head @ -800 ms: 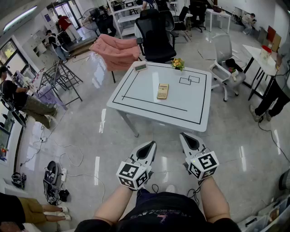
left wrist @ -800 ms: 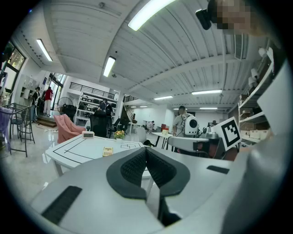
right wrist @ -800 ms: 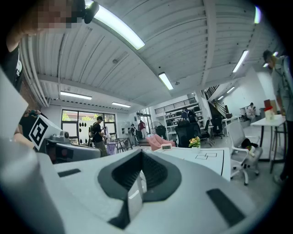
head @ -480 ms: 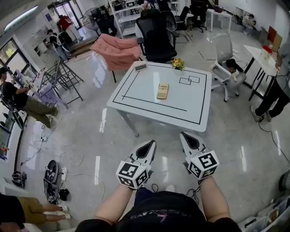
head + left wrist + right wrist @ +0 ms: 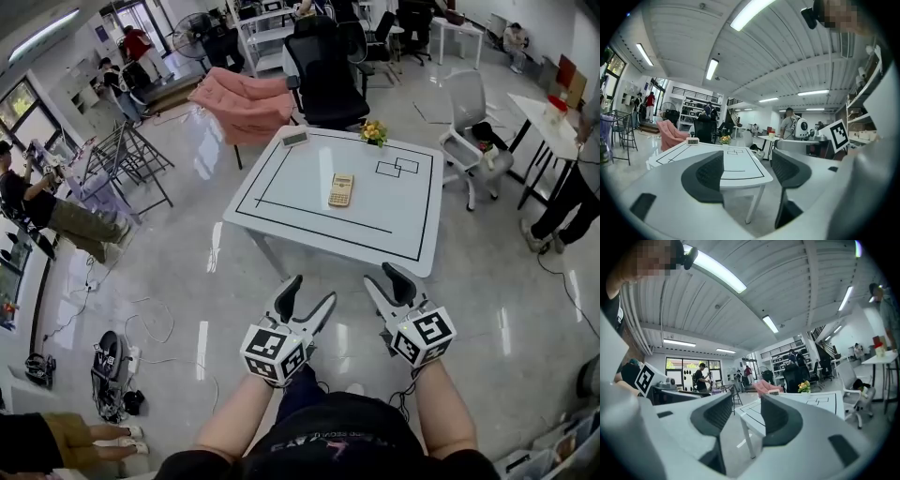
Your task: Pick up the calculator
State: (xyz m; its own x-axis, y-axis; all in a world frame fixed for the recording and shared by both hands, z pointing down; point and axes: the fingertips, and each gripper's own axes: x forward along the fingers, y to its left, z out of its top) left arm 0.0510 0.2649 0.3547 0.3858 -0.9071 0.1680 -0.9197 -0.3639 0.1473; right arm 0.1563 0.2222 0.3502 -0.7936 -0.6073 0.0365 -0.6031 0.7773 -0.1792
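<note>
While I stand back from the bench [image 5: 281, 202], both of my tools hang in the air in front of my body, over the glossy floor [image 5: 187, 281], and neither one touches anything. My left hand-held gripper [image 5: 312, 291] has its jaws spread wide. In the left gripper view [image 5: 749, 164] the gap between the dark ribbed pads [image 5: 710, 172] frames only the near edge of the bench [image 5: 675, 152] and one of its legs. My right hand-held gripper [image 5: 382, 277] is spread too. In the right gripper view [image 5: 745, 411] nothing sits between its pads [image 5: 715, 412], only floor and a bench corner [image 5: 820, 401] beyond them.

The calculator [image 5: 340, 190] lies flat on the bench, well apart from both tools and straight ahead of them. It sits beyond the near bench edge and inside the black taped outline, roughly in line with the space between my two tools. Farther off than the calculator, a small display [image 5: 294, 138] sits at the far edge on my left side. A little bunch of flowers [image 5: 374, 132] sits at that same far edge, ahead of my right hand-held gripper.
</note>
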